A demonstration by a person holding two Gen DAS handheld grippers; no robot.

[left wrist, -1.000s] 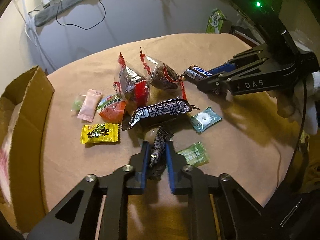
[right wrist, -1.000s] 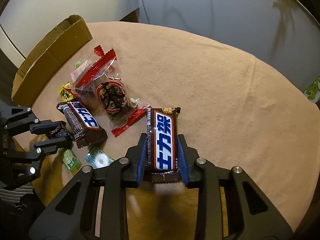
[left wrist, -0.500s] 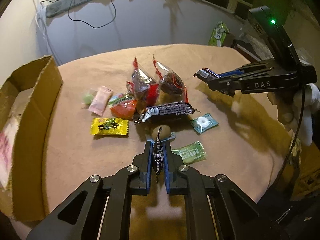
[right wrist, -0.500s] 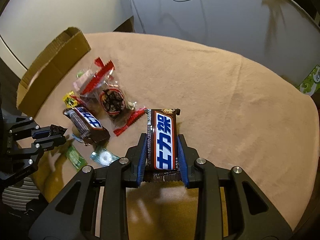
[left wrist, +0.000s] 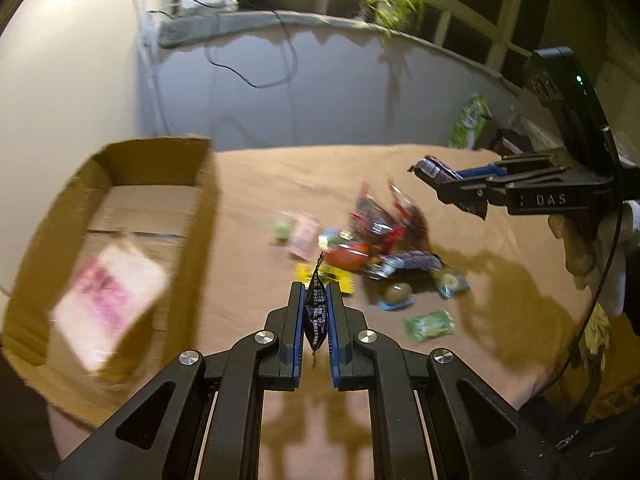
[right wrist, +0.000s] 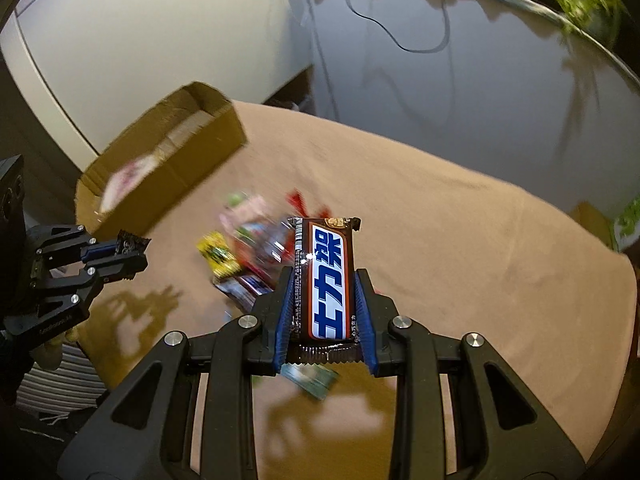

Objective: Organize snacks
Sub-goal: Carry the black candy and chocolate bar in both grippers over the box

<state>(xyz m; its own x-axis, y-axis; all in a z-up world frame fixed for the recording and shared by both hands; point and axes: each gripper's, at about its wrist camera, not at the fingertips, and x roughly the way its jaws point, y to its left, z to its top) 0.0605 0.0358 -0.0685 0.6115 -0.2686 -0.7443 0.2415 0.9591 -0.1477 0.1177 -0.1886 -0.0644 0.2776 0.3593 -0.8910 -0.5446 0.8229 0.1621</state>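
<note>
My left gripper is shut on a small dark candy wrapper, held edge-on well above the table; the gripper also shows in the right wrist view. My right gripper is shut on a brown chocolate bar with a blue and white label, lifted above the table; the gripper also shows in the left wrist view. An open cardboard box stands at the table's left and holds a pink and white packet. It also shows in the right wrist view.
A pile of loose snacks lies mid-table: a second chocolate bar, red packets, a yellow packet, a pink candy, green and teal candies. The tan cloth table ends near a grey wall.
Both grippers have risen higher above the table with their snacks. My left gripper has swung left toward the cardboard box, whose inside now shows.
</note>
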